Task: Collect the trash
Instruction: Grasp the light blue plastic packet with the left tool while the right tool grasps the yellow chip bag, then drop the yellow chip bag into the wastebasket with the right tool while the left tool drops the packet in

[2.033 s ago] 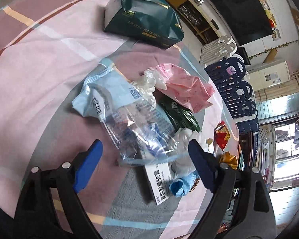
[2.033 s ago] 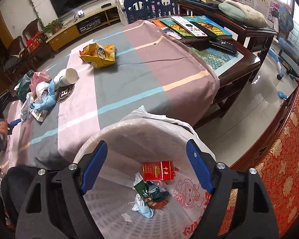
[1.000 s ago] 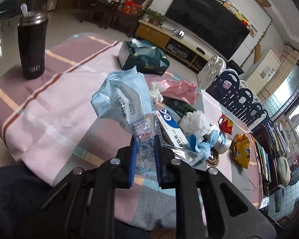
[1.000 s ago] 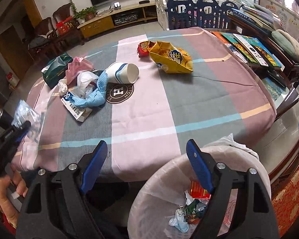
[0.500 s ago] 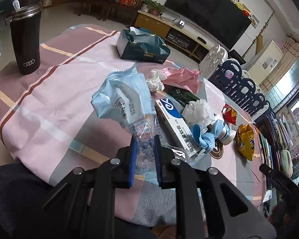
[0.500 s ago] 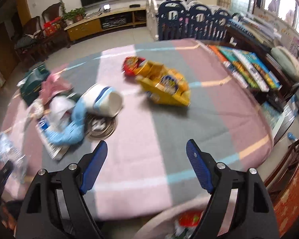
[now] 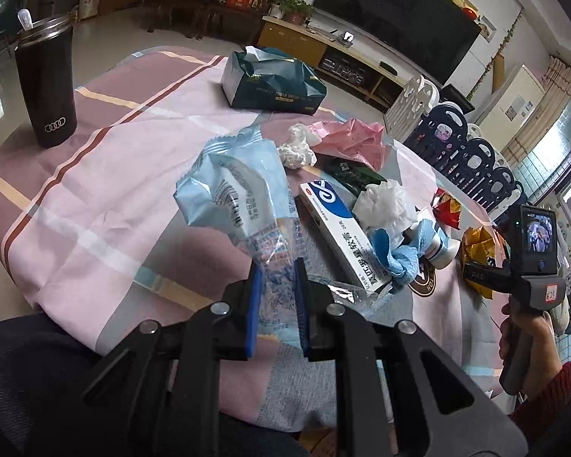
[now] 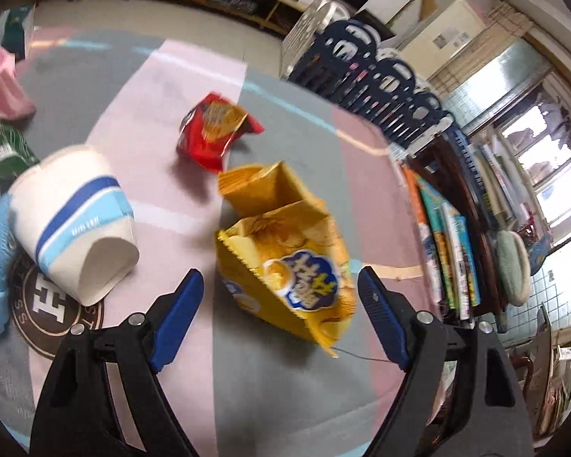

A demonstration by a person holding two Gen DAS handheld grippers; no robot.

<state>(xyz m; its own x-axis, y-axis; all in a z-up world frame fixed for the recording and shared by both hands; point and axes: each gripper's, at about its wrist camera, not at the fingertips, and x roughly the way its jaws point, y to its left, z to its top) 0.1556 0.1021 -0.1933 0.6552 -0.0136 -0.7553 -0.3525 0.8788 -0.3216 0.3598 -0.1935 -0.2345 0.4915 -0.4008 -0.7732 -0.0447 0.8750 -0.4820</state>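
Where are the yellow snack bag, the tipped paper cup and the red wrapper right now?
yellow snack bag (image 8: 285, 259), right wrist view, on its printed front.
tipped paper cup (image 8: 76, 213), right wrist view, on its striped side wall.
red wrapper (image 8: 213, 133), right wrist view, on its crumpled middle.

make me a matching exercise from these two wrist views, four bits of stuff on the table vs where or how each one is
Things:
1. light blue wrapper
2. paper cup
3. yellow snack bag
4. black tumbler

States:
A. lying on its side, partly on a round coaster
B. clamped in the left gripper
C. standing upright near the table edge
D. torn open, ahead of the open right gripper

Pairs: 1-B, 2-A, 3-D, 4-C
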